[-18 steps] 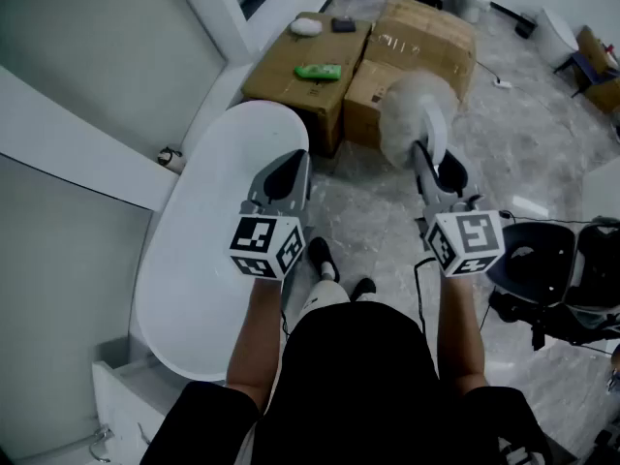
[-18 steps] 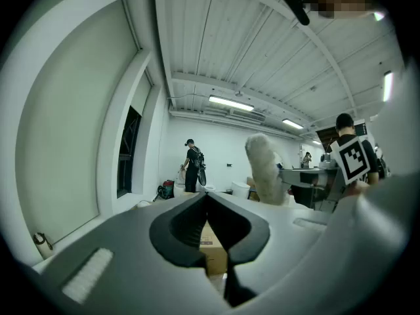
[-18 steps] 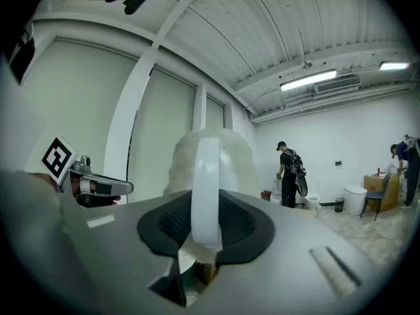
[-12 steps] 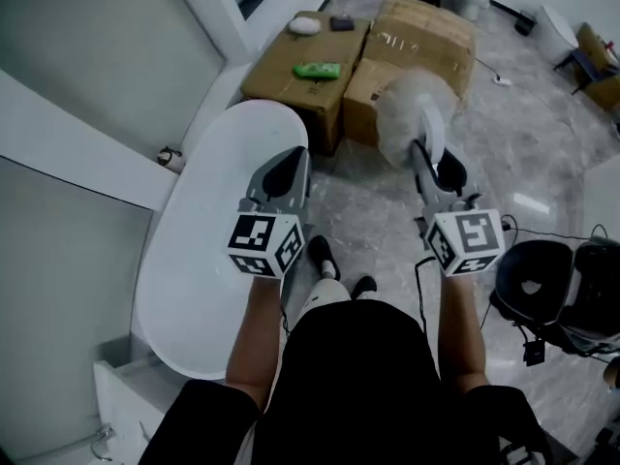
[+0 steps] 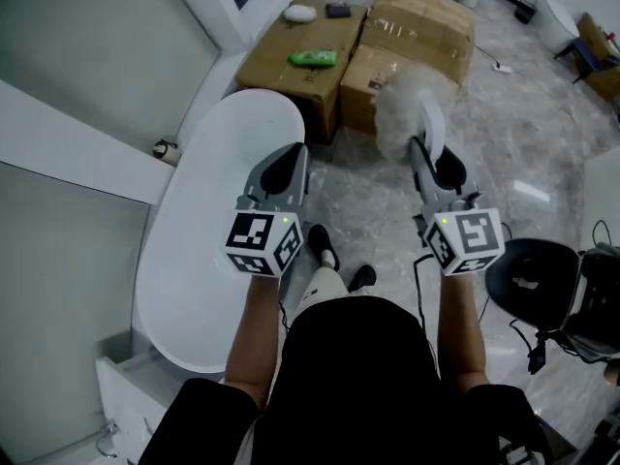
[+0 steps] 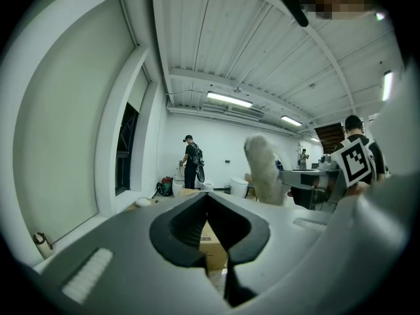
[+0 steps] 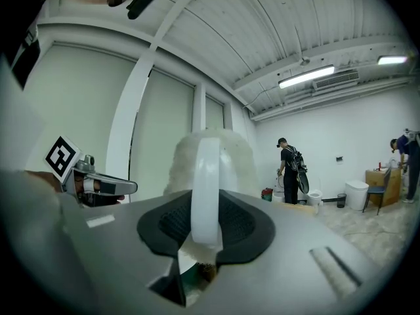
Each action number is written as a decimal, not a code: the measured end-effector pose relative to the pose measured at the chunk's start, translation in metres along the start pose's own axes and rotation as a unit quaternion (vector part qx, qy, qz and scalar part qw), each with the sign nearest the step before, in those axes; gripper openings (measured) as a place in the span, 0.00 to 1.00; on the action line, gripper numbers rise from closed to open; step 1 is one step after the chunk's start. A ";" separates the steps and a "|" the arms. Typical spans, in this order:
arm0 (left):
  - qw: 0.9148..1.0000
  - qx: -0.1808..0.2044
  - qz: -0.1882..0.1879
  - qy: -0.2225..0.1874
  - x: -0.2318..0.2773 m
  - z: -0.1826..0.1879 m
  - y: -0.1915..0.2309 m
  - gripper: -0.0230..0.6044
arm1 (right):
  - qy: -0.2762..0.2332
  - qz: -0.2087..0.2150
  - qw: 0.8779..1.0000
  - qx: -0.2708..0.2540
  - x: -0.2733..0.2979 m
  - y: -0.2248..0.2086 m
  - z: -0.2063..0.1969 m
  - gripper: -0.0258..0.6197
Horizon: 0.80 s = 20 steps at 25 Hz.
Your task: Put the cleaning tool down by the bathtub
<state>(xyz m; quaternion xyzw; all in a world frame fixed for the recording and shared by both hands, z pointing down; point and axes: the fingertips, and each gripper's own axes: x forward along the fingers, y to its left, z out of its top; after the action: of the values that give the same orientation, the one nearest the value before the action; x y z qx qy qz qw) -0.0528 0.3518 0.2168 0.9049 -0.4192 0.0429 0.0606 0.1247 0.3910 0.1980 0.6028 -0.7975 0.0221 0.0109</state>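
Where the wall closes off the left side, the white tub lies lengthwise on the floor; in the head view the left claw shows over the tub's right rim; that claw is clenched on nothing, its dark pads meeting at the tips in the left gripper view, with a bit of cardboard showing through the gap lower down; just right of it, the person's dark shoes stand on the floor beside the tub; past the tub's far end two cardboard boxes sit side by side, touching; the left box carries a green thing, a white thing and a small dark thing; further right, the right claw is grasping the tool by its white handle, which stands upright between the pads in the right gripper view; the tool's pale fluffy head rises beyond the claw's tips and, in the head view, shows against the right box; the tool is held up off the floor, right of the tub and apart from it; at the far right a black chair stands on the floor with cables near it; a person stands far off in both gripper views.
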 end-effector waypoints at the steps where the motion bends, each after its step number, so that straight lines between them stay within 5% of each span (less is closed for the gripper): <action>1: 1.000 0.000 0.000 0.001 0.001 -0.001 0.000 0.03 | 0.003 0.001 1.000 0.001 0.000 -0.001 -0.002 0.19; 20: 1.000 -0.001 -0.011 0.028 0.065 -0.009 0.074 0.03 | 0.026 -0.006 1.000 0.015 0.093 -0.009 -0.019 0.19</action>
<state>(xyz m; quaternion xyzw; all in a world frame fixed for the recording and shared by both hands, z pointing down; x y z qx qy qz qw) -0.0680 0.2564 0.2392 0.9078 -0.4074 0.0668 0.0736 0.1080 0.2998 0.2217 0.6064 -0.7932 0.0500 0.0229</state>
